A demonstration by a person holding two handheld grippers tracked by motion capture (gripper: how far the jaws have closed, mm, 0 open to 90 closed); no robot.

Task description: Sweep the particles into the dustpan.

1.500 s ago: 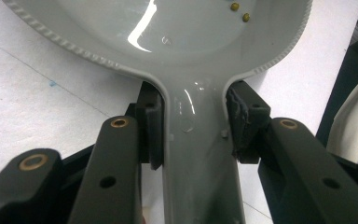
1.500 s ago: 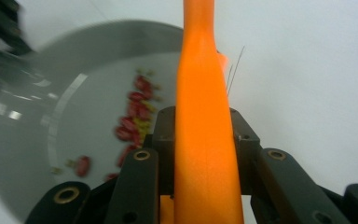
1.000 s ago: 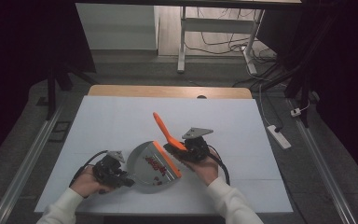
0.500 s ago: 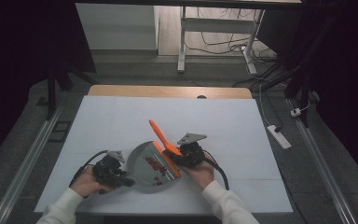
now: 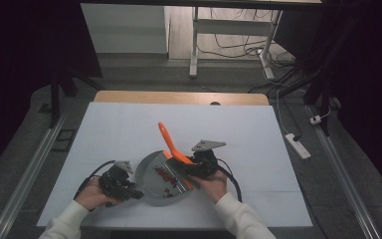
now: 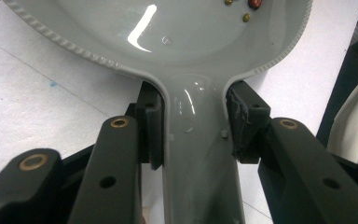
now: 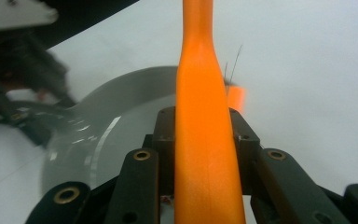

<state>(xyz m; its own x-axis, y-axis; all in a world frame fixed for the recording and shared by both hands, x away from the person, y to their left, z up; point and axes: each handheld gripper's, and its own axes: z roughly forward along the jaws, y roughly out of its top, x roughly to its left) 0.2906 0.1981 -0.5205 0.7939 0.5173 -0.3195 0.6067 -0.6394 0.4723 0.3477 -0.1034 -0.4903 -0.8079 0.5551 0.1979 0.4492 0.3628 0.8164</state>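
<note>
White table (image 5: 129,129) spans the middle of the high view, with a wooden edge strip (image 5: 179,97) along its far side at 12 o'clock. Off the table at 3 o'clock, a white power strip (image 5: 297,145) lies on the grey floor.

Grey dustpan (image 5: 155,179) sits on the table near the person's edge, just below table centre. Its handle points to 9 o'clock and its open mouth faces 3 o'clock. In the left gripper view the pan (image 6: 191,28) has a ribbed rim, and a few small dark beans (image 6: 249,7) rest inside at 1 o'clock.

Orange brush (image 5: 171,149) lies over the dustpan's 3 o'clock side. Its handle tip slants up toward 11 o'clock and its head is down at the pan's mouth. Small reddish bits (image 5: 165,175) are scattered on the pan floor beside the brush head.

Left gripper (image 5: 122,180), at 9 o'clock of the pan, is clamped on the dustpan's handle; the left gripper view shows both pads (image 6: 151,126) pressed against the handle's flanks.

Right gripper (image 5: 195,167), at 3 o'clock of the pan, is closed on the brush. The right gripper view shows the orange handle (image 7: 205,154) squeezed between the two jaws, rising straight to 12 o'clock.
</note>
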